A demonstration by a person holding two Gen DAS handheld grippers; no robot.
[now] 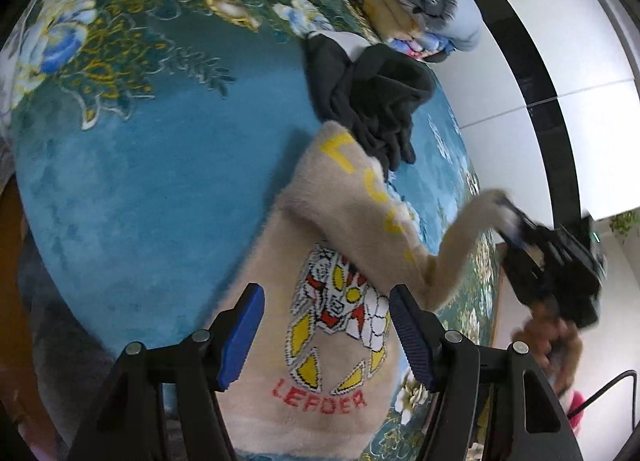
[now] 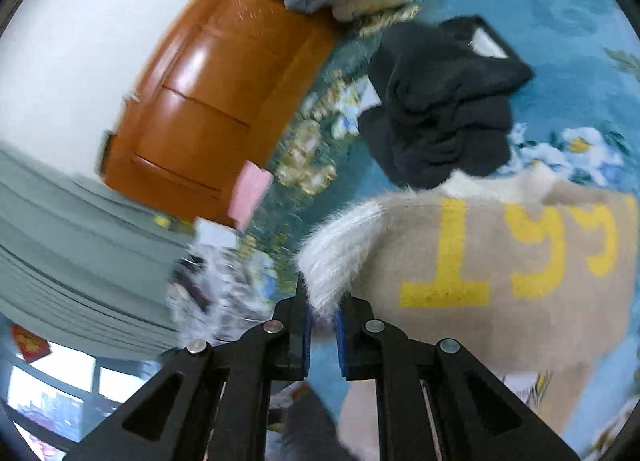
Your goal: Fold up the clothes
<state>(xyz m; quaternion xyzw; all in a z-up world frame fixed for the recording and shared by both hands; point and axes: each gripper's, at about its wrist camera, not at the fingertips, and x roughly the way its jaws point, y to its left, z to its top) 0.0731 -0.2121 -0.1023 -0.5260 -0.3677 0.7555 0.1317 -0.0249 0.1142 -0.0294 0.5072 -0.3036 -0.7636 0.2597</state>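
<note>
My left tongs (image 1: pixel 326 335) hang wide open over the beige sweater (image 1: pixel 332 301), its blue pads spread to either side of the robot picture knitted on the front, touching nothing that I can see. The sweater lies on the bed, on a teal blanket (image 1: pixel 140 165) with gold and blue flowers, with red lettering near me and yellow characters running up toward the far end.

My right tongs (image 2: pixel 322 325) are clamped on the sweater's white ribbed cuff (image 2: pixel 340 261); the fuzzy edge is pinched between the two blue pads. From the left wrist view the right tongs (image 1: pixel 516 225) sit off to the right of the sweater's body, and the sleeve (image 1: pixel 464 237) rises off the blanket in a taut arc up to them.

Just beyond the far end of the sweater lies a crumpled black garment (image 1: pixel 376 105), its edge overlapping the sweater's top. Farther off, at the far right corner of the bed, stands a stack of folded clothes (image 1: pixel 412 1) in grey, cream and light blue. An orange wooden headboard (image 2: pixel 208 101) shows behind the stack.
</note>
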